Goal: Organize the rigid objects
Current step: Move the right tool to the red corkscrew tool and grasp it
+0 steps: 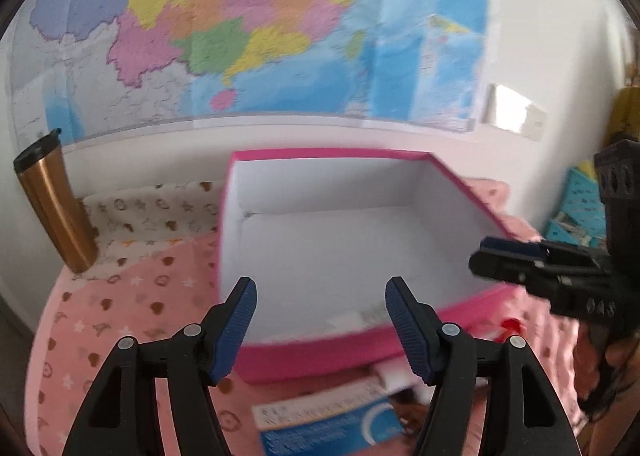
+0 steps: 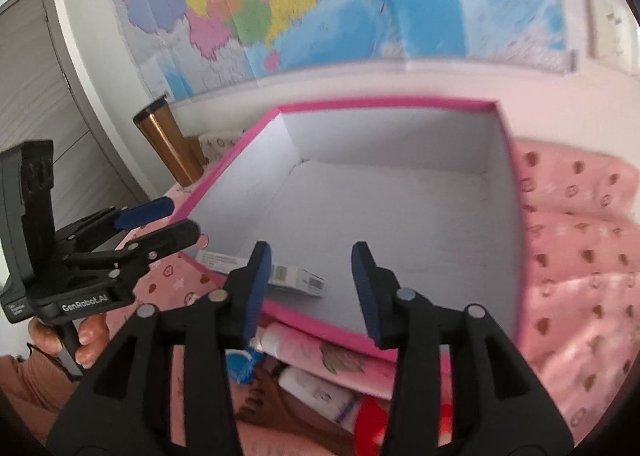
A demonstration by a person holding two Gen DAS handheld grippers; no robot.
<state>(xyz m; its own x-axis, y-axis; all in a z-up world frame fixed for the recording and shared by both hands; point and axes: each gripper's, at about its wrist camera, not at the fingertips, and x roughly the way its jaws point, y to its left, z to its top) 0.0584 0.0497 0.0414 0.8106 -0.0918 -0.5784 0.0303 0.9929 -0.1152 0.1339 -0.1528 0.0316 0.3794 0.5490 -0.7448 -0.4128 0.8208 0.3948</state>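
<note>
A pink box with a white inside stands open on a pink patterned cloth. A small white carton lies flat inside it by the near wall, blurred in the left wrist view. My left gripper hovers over the box's near wall, open, nothing between its pads. My right gripper hangs over the near edge above the carton, open and holding nothing. Each gripper shows in the other's view: the right gripper at the box's right rim, the left gripper at its left rim.
In front of the box lie a blue-and-white carton, a pink tube, a white bottle and a red-capped item. A copper tumbler stands back left by the wall. A map covers the wall.
</note>
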